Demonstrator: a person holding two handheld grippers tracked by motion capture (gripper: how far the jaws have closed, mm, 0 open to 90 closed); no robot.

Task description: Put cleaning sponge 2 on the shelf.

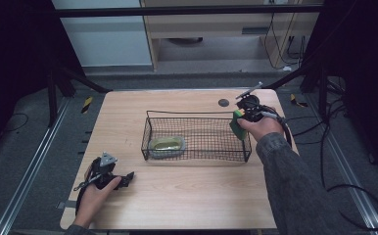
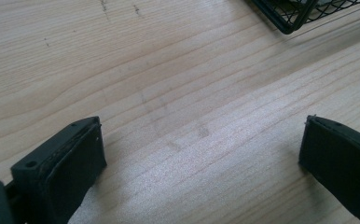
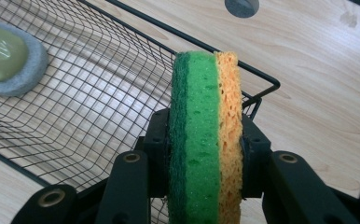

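Note:
A green and orange sponge (image 3: 207, 135) stands on edge between the jaws of my right gripper (image 3: 205, 144), which is shut on it. In the high view that gripper (image 1: 240, 122) holds the sponge (image 1: 237, 125) over the right end of a black wire basket (image 1: 197, 115). Inside the basket's left half lies a grey oval dish with a green inside (image 1: 167, 145), seen also at the upper left of the right gripper view (image 3: 5, 58). My left gripper (image 1: 123, 178) rests low over the table's front left, open, with bare wood between its jaws (image 2: 201, 158).
The wooden table (image 1: 187, 196) has free room in front of the basket. A dark round hole (image 1: 224, 103) sits behind the basket. The basket's corner (image 2: 290, 18) lies beyond the left gripper. Cables trail off the table's right side (image 1: 324, 142).

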